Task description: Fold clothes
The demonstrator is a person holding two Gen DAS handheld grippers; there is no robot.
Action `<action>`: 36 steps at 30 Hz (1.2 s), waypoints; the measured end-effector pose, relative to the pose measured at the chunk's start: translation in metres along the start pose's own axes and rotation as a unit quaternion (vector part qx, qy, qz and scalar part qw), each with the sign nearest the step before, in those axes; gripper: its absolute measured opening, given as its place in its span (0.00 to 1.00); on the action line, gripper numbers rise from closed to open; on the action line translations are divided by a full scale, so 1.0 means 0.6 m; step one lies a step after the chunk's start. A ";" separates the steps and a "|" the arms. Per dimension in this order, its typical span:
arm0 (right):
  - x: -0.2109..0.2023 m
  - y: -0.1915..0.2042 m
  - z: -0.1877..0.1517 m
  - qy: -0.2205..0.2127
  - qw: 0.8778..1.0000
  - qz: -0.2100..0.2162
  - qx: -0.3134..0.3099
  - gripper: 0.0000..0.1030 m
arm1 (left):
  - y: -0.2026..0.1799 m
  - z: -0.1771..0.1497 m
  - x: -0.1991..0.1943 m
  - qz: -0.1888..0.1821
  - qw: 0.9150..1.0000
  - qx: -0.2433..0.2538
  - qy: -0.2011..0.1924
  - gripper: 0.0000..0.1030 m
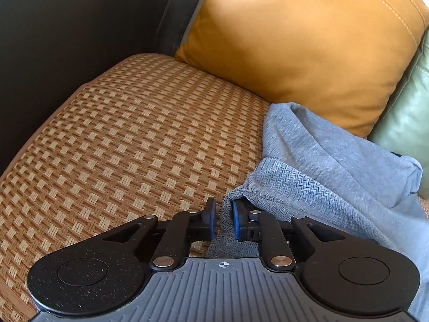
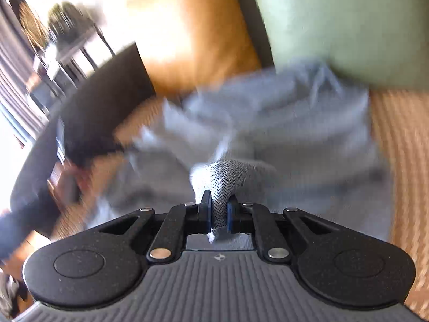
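Left wrist view: left claw (image 1: 222,221) was narrowed onto a corner of the grey garment (image 1: 335,161); the fabric edge ran between the blue pads (image 1: 236,222), so it read as a grip.
Right wrist view: right claw (image 2: 217,212) was pinched on a bunched fold of the same garment (image 2: 281,123); cloth showed clearly between the pads. Frame was motion-blurred.
Garment location: crumpled on the woven seat mat (image 1: 128,139), toward 3 o'clock in the left view, its far end against the orange cushion (image 1: 295,43) and green cushion (image 1: 410,112) at 1–2 o'clock.
Step, my read: both corners taken, lift and spread before the first fold.
How to do it well: draw the claws apart evenly until the edge between them goes taut, then lay it flat on bare mat at 10 o'clock.
Risk: left grip looked shallow, only the corner; a jerk could pull it free.
Hidden: garment type and its near hem could not be told.
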State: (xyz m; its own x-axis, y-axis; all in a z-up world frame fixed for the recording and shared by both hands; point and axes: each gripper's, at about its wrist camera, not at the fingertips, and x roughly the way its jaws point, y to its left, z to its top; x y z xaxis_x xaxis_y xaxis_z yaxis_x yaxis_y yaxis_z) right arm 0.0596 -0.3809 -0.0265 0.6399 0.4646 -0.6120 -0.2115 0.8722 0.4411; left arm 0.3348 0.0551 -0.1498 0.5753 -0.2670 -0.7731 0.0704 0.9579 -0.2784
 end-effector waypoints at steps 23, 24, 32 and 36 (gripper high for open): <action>0.093 -0.099 -0.064 0.026 0.970 -0.238 0.037 0.57 | -0.059 -0.005 -0.011 0.017 0.992 0.121 -0.014 0.50; 0.099 -0.102 -0.063 0.025 0.971 -0.233 0.035 0.56 | -0.060 -0.003 -0.006 0.013 0.993 0.120 -0.008 0.48; 0.041 -0.067 -0.050 0.003 0.986 -0.162 0.026 0.08 | -0.038 0.013 -0.037 -0.019 0.992 0.121 -0.009 0.00; 0.046 -0.071 -0.101 0.084 0.983 -0.159 0.037 0.08 | -0.027 0.003 -0.037 -0.005 0.988 0.153 0.026 0.23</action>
State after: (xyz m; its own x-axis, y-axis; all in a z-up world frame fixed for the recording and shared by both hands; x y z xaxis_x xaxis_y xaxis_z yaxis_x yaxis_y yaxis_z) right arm 0.0417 -0.3961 -0.1020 0.5327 0.1945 -0.8237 0.0377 0.9668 0.2526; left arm 0.3223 0.0460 -0.1269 0.5315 -0.2744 -0.8014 0.3236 0.9401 -0.1073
